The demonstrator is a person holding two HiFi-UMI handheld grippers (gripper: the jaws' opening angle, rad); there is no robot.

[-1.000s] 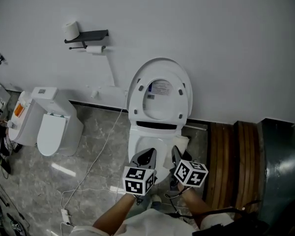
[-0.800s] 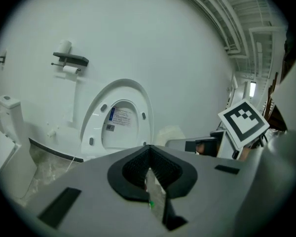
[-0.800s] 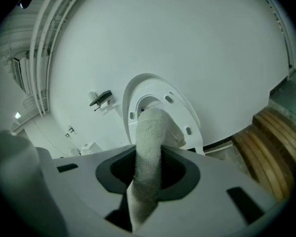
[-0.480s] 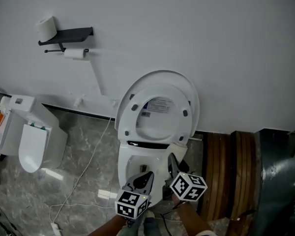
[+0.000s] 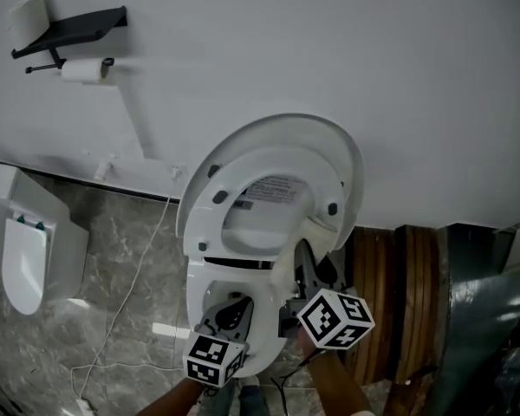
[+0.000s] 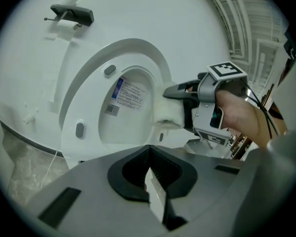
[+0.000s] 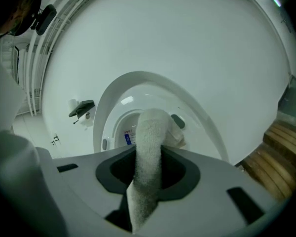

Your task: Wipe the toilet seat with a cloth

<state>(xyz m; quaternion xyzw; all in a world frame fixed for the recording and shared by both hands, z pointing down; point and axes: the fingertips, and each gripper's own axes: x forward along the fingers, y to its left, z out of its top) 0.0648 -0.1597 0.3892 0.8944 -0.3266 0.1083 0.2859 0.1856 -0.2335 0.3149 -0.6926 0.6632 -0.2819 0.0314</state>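
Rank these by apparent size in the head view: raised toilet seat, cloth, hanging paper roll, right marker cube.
1. raised toilet seat
2. right marker cube, though nearest the camera
3. cloth and hanging paper roll look alike; cloth is partly hidden, so unranked.

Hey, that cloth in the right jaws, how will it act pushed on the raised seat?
Probably floppy: the cloth bends over beyond the jaws. Likely light and soft, its nap looks fluffy, so it should squash against the seat rather than slide stiffly.
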